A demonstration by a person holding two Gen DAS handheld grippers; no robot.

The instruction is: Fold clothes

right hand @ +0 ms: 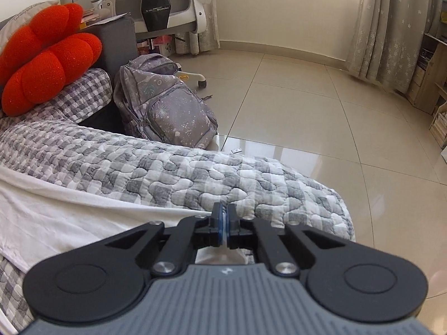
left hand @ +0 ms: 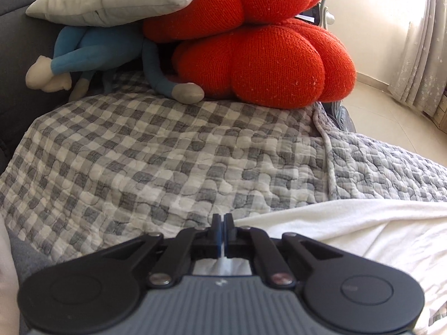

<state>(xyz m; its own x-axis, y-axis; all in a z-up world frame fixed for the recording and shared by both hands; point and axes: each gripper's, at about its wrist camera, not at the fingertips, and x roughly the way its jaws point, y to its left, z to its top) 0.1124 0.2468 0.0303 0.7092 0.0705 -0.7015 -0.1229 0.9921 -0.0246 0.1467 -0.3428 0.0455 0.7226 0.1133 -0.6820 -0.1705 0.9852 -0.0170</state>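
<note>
So we're at the grab stage of the fold, as far as I can judge. Going left to right: the left gripper [left hand: 222,219] has its jaws pinched together on one edge of the white garment [left hand: 363,231], with a thin sliver of white cloth showing between the pads. The rest of that garment lies spread over the checked quilt [left hand: 139,153] covering the sofa, stretching off toward the other hand. Over on the right, the right gripper [right hand: 223,209] is clamped the same way on the garment's far edge, again with white fabric caught between the pads, close to where the quilt drops off toward the tiled floor [right hand: 307,97].

With both edges held, I'd guess the next move is to lift the two ends together and carry them across to lay one part of the cloth over the other. It needs both hands kept level and the cloth kept taut so it doesn't bunch or slip out of a pinch.
</note>
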